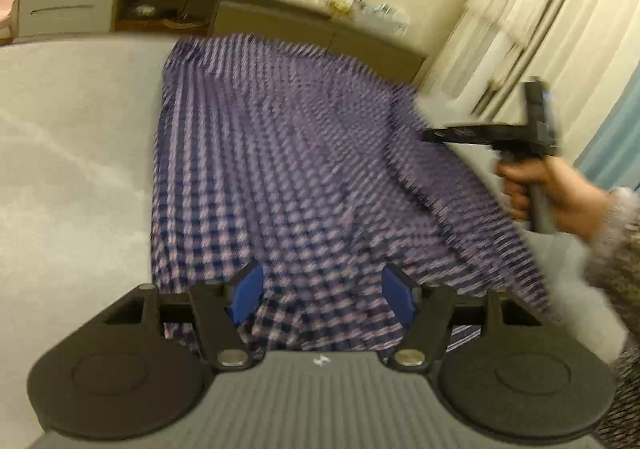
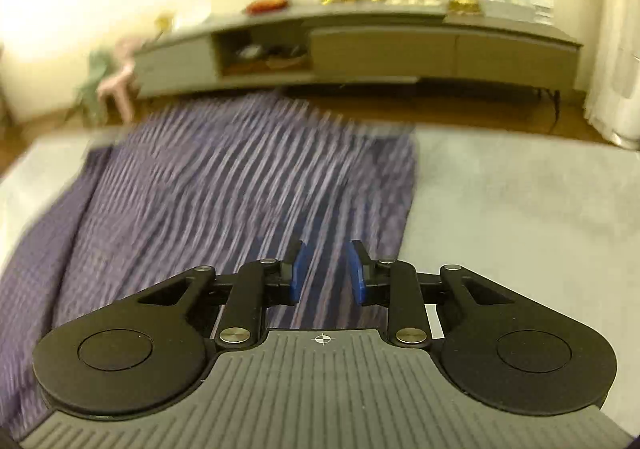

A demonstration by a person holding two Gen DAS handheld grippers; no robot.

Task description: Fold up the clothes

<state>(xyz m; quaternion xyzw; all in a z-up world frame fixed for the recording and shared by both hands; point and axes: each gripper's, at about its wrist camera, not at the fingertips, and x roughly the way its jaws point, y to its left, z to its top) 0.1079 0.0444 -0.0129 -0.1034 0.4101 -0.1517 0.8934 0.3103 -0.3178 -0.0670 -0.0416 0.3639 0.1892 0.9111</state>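
A purple checked shirt (image 1: 260, 169) lies spread on the grey surface (image 1: 72, 169), blurred in both views. The left hand-held gripper (image 1: 320, 295) hovers over its near edge, jaws apart and empty. The right hand-held gripper (image 2: 326, 269), narrowly parted, holds nothing above the shirt's right side.

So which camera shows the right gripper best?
The right wrist view: the right gripper fills the foreground, blue pads apart, nothing between them, above the checked shirt. The left wrist view shows it only from the side, blurred, held in a hand.
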